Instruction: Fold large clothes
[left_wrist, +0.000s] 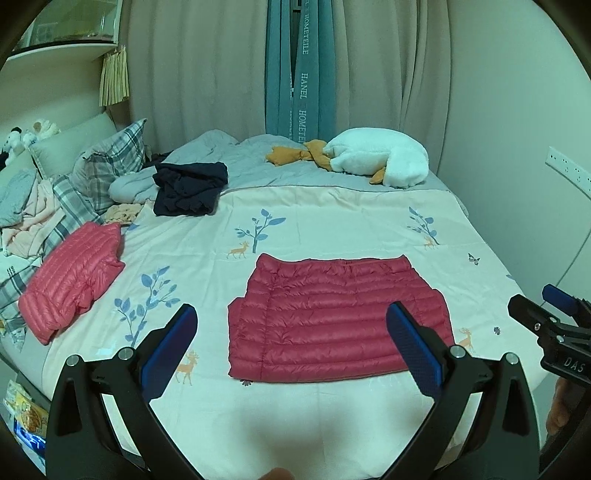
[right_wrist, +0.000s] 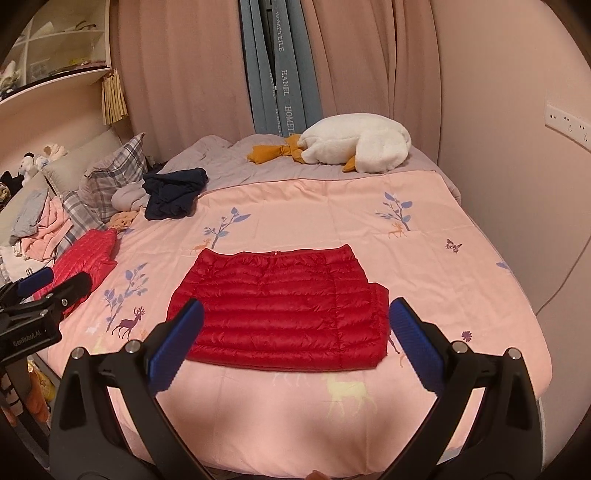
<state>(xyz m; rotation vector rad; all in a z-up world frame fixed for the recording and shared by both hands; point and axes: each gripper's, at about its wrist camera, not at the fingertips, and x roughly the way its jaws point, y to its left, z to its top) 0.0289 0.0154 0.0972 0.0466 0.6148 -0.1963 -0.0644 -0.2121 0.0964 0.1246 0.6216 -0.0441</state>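
Both grippers' jaws gape empty, above the folded red jacket (left_wrist: 338, 321) beyond them.

The near edge of the bed (right_wrist: 258, 458) is hidden behind the black arms of the right gripper (right_wrist: 295, 325), whose base runs off the frame's bottom. The left gripper (right_wrist: 37, 291) is cut by the left edge there, only one blue pad showing. In the left wrist view, the right gripper (left_wrist: 554, 314) is cropped at the right edge. A fingertip (left_wrist: 277, 474) pokes in at the bottom, mostly out of frame. The packets (left_wrist: 26, 410) beside the bed are too blurred to identify. The soft toys (left_wrist: 22, 138) on the headboard are too small to tell apart.
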